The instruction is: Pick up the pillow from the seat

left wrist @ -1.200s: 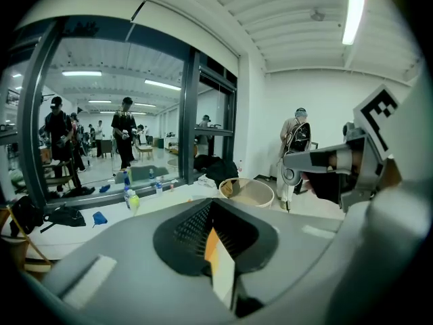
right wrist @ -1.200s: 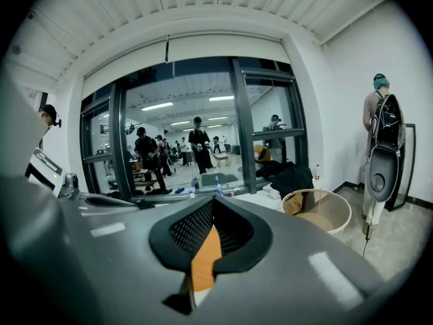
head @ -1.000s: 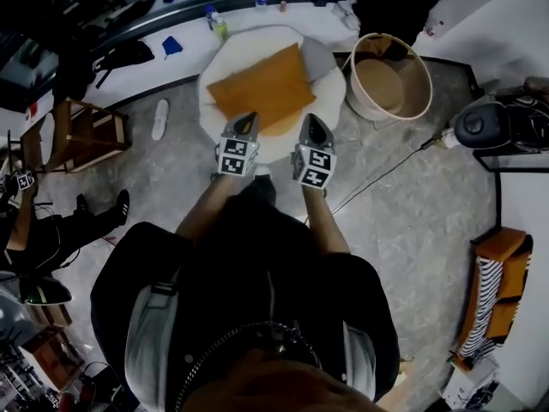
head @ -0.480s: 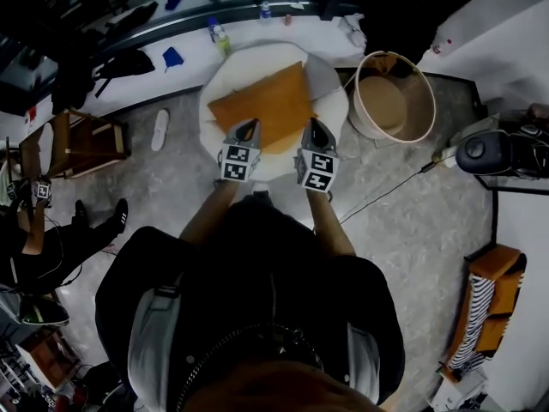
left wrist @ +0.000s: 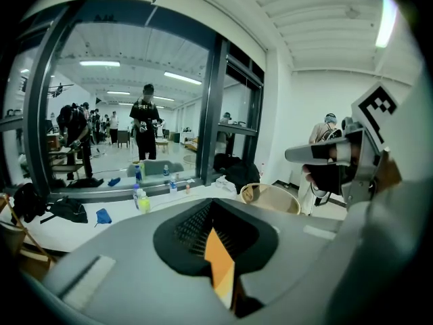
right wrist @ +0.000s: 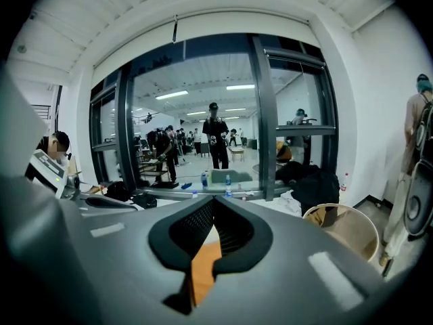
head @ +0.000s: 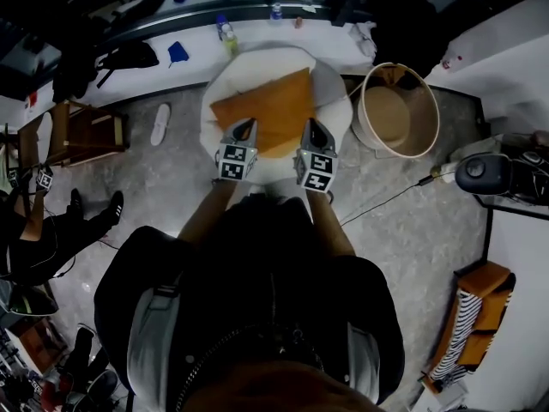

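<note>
An orange pillow (head: 264,108) lies flat on a round white seat (head: 214,101) below the window ledge. My left gripper (head: 247,127) hovers over the pillow's near left edge and my right gripper (head: 310,127) over its near right edge. Both are shut with nothing between the jaws. In the left gripper view the closed left gripper (left wrist: 213,217) leaves only a slit, with the orange pillow (left wrist: 220,266) showing through it. The right gripper (right wrist: 215,212) view likewise shows the pillow (right wrist: 203,271) below the closed jaws.
A round beige tub (head: 400,110) stands right of the seat. Bottles (head: 228,33) line the white ledge behind it. A wooden stool (head: 84,132) and a white slipper (head: 160,122) are to the left, where a person (head: 39,230) sits. A cable (head: 386,197) crosses the floor.
The seat and pillow have drawn closer; both grippers now reach over the pillow's near edge. The jaws stayed shut.
</note>
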Motion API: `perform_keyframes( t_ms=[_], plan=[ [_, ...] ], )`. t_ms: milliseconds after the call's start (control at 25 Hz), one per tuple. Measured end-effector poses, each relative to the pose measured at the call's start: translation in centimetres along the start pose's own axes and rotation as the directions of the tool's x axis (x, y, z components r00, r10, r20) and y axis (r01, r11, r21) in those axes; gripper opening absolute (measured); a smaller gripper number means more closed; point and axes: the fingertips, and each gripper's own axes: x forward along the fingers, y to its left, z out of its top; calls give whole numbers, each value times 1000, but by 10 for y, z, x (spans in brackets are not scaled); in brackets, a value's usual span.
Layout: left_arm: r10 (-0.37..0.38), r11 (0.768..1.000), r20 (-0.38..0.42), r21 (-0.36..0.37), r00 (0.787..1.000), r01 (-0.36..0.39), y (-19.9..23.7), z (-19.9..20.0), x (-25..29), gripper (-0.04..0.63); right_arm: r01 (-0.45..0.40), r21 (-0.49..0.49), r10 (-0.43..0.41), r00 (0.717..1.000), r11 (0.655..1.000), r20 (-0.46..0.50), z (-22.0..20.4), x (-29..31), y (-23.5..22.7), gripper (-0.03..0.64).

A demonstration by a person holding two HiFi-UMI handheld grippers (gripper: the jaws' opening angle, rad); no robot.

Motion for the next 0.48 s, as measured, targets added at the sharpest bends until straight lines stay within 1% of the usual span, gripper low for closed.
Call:
perform_keyframes(
  t_ms=[200, 360, 480],
  plan=[
    [32, 999, -16, -17, 999, -32, 4, 1, 10, 8, -26, -1, 26, 1000, 1000, -10, 3, 15, -10, 3],
    [69, 997, -29, -24, 997, -70, 2, 0, 20, 8, -37, 19, 37, 999, 999, -5, 3, 27, -34, 2],
    [101, 994, -34, -35, 994, -102, 0, 6, 29, 8, -63, 13, 63, 998, 998, -18, 3, 40, -48, 2]
  ],
)
